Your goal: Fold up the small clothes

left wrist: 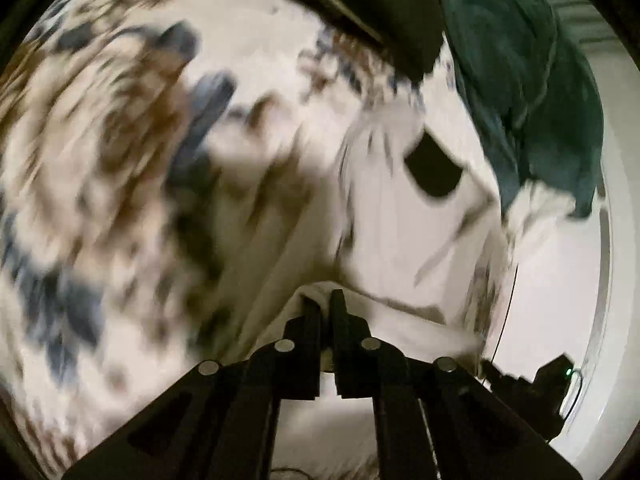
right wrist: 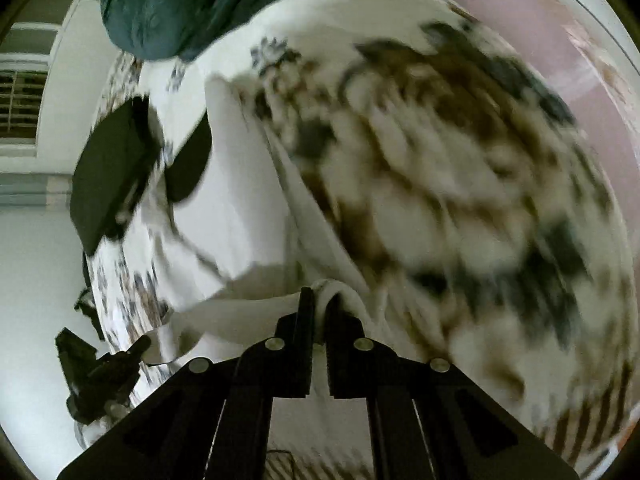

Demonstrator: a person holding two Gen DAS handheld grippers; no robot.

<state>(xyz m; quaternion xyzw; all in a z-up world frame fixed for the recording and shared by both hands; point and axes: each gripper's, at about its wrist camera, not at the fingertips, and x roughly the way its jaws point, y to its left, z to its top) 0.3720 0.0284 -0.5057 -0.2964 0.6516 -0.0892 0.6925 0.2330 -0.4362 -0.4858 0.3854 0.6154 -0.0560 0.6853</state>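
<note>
A white garment [left wrist: 400,216] hangs stretched between both grippers above a patterned bedspread [left wrist: 100,184]. My left gripper [left wrist: 326,304] is shut on one edge of the white garment. My right gripper [right wrist: 316,296] is shut on another edge of the same garment [right wrist: 240,200], with cloth bunched between its fingers. The right gripper shows low at the right of the left wrist view [left wrist: 528,388]. The left gripper shows low at the left of the right wrist view [right wrist: 100,372]. Both views are motion-blurred.
A dark teal garment [left wrist: 520,80] lies on the bedspread beyond the white one; it also shows in the right wrist view [right wrist: 180,4]. Dark folded pieces [right wrist: 112,176] lie near it. A white wall and a shuttered window [right wrist: 20,100] are off the bed's side.
</note>
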